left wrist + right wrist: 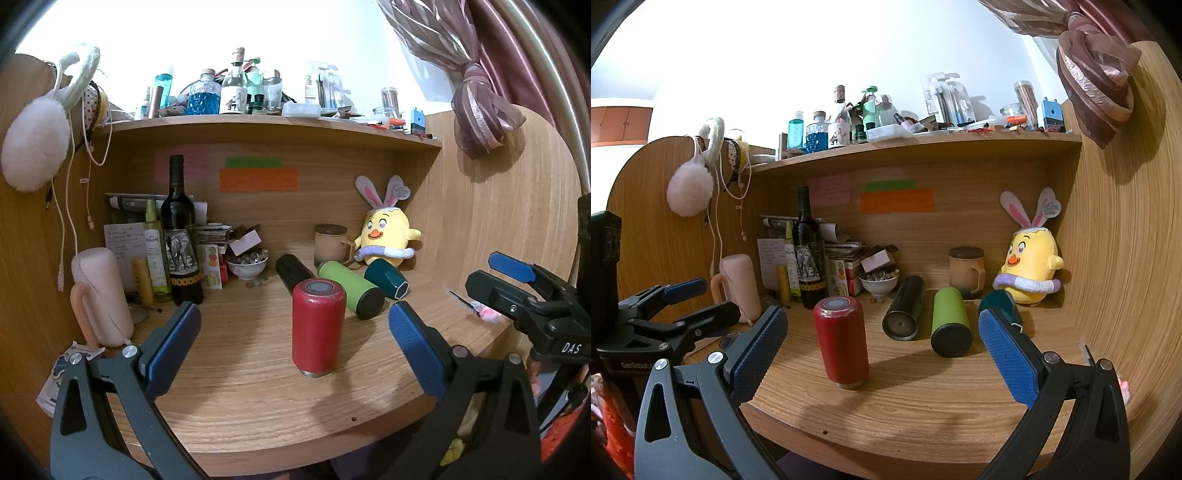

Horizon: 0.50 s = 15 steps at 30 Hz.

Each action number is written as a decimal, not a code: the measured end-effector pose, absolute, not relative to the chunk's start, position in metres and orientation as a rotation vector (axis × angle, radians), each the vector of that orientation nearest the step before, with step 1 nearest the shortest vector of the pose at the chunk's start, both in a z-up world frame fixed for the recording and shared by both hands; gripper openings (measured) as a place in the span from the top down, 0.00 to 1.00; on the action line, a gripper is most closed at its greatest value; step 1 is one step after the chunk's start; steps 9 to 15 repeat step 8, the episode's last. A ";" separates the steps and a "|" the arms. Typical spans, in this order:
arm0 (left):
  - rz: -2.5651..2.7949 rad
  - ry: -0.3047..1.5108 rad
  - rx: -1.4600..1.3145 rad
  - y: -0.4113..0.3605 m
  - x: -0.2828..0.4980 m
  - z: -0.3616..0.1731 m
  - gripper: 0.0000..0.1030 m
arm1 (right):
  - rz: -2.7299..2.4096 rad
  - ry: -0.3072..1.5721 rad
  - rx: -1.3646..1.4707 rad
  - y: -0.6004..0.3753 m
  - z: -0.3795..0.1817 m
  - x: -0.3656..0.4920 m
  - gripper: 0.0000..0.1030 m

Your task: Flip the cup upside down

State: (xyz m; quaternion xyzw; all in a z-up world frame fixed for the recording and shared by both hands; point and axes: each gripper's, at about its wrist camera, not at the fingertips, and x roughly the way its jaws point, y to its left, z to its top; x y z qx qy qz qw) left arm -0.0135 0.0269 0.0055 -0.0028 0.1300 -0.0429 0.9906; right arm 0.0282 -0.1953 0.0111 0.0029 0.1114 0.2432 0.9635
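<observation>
A red cup [318, 328] stands on end on the wooden desk [258, 398], its flat grey-centred base up and a metal rim at the bottom. It also shows in the right wrist view [843, 341]. My left gripper [293, 345] is open and empty, its blue pads either side of the cup but nearer the camera, not touching it. My right gripper [882, 349] is open and empty, with the cup just ahead of its left pad. The right gripper shows at the right of the left wrist view [498, 284].
A black cup [905, 308], a green cup [949, 321] and a dark teal cup [1001, 302] lie on their sides behind. A lidded mug [966, 271], yellow plush chick [1032, 269], wine bottle [809, 251], bowl [879, 282] and pink flask [740, 284] stand further back. A cluttered shelf [923, 142] hangs overhead.
</observation>
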 end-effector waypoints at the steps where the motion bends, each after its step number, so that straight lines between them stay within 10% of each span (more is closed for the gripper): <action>1: -0.085 0.260 -0.006 0.026 -0.014 0.005 0.00 | 0.492 0.225 0.005 -0.195 0.011 0.028 0.00; 15: -0.087 0.269 -0.006 0.026 -0.013 0.005 0.00 | 0.490 0.232 0.011 -0.199 0.010 0.032 0.00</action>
